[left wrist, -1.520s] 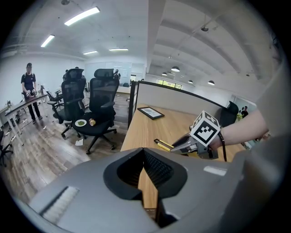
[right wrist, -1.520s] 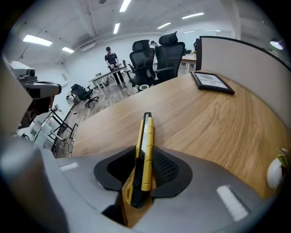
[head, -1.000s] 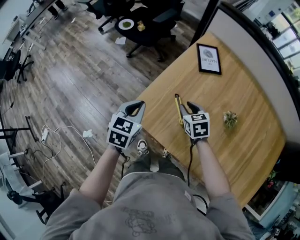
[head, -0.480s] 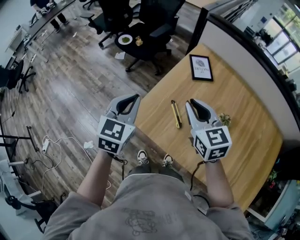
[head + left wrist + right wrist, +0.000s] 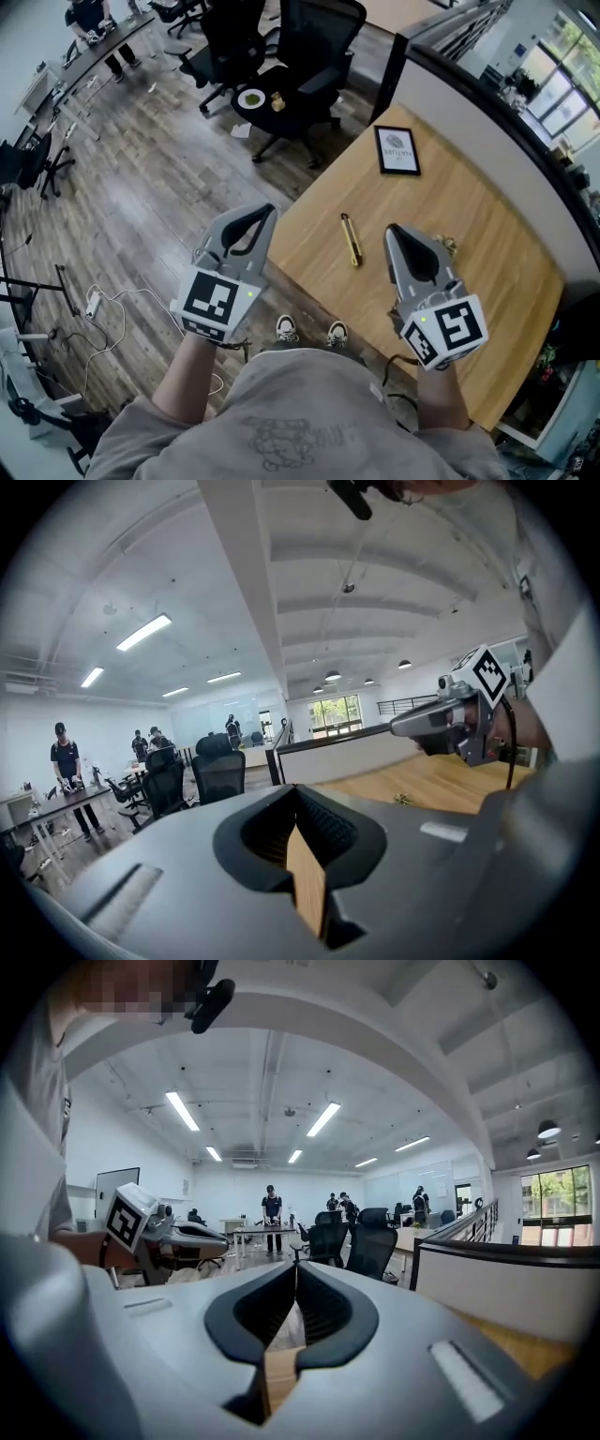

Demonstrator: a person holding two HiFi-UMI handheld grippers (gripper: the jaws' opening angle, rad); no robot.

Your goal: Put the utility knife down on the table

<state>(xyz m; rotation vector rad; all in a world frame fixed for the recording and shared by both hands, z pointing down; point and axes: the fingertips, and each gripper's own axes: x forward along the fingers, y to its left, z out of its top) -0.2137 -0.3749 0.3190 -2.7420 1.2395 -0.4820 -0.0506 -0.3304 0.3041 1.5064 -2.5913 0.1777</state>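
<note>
The yellow and black utility knife [image 5: 351, 240] lies flat on the wooden table [image 5: 469, 216], near its left edge, and nothing touches it. My right gripper [image 5: 394, 230] hovers high above the table to the knife's right; its jaws are closing and stand together with nothing between them. My left gripper [image 5: 265, 210] hangs over the floor left of the table edge, shut and empty. In the left gripper view the left gripper's jaws meet [image 5: 298, 799] and the right gripper [image 5: 441, 726] shows beyond. The right gripper view shows shut jaws [image 5: 295, 1274] and the left gripper [image 5: 178, 1232].
A framed picture [image 5: 397, 150] lies at the table's far end and a small plant [image 5: 445, 246] sits by my right gripper. A low partition [image 5: 487, 103] borders the table's far side. Office chairs [image 5: 309, 37] and a cable [image 5: 103, 295] are on the wood floor.
Both grippers have risen toward the camera. The right gripper drew back from the knife and its jaws came together. The knife has stayed on the table.
</note>
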